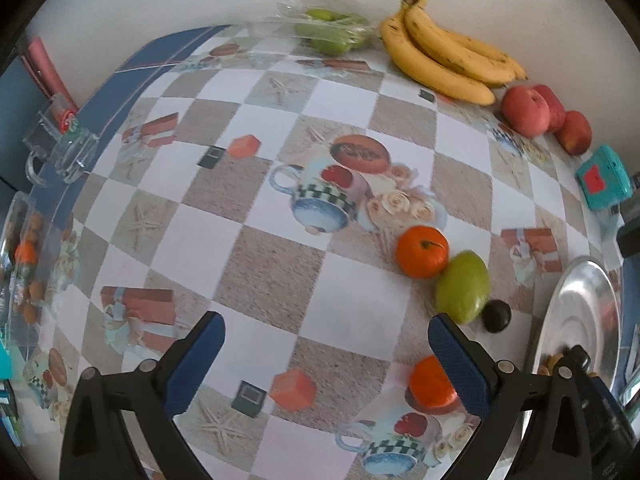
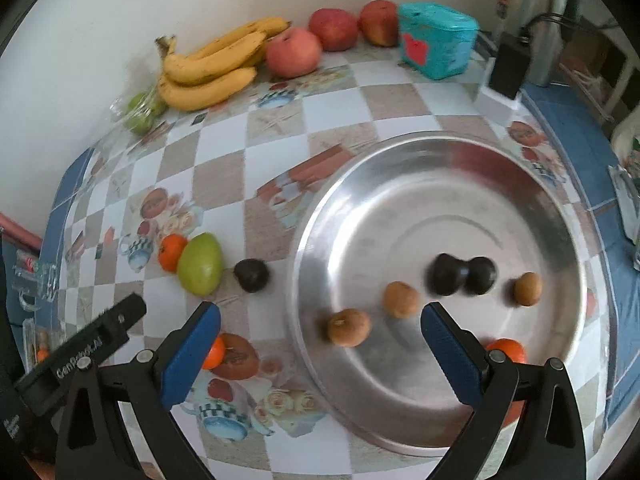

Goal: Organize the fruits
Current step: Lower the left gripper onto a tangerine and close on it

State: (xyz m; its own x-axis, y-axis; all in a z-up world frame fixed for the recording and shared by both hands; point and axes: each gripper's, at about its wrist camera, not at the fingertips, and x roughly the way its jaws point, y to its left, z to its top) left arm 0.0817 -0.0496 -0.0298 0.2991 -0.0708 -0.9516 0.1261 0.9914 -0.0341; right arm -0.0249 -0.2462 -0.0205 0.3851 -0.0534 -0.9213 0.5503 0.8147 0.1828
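Nearest to me, my left gripper point(image 1: 326, 360) hangs wide open over the checked tablecloth point(image 1: 280, 184) with nothing between its blue pads, one tangerine point(image 1: 430, 384) sitting just behind its right finger. Further right on the cloth, another tangerine point(image 2: 171, 252) touches the green mango point(image 2: 200, 264), and a dark plum point(image 2: 251, 275) lies just beside them, close to the rim of the steel tray point(image 2: 520, 184). My right gripper point(image 2: 320, 328) is spread just as wide and holds nothing; it hovers over the tray's near edge. Inside the tray lie three small brown fruits point(image 2: 349, 327), two dark plums point(image 2: 460, 274) touching each other and a tangerine point(image 2: 506, 350) behind my right finger. Against the wall, the bananas point(image 2: 208, 68), apples point(image 2: 294, 52) and a bag of green fruit point(image 2: 140, 112) remain well apart from the tray. My worry is rolling: the tray looks shallow and slick, so a fruit dropped from any height could knock the round ones around. The mango's smooth, tapered shape could squirt from my pads if I pinch off-centre.
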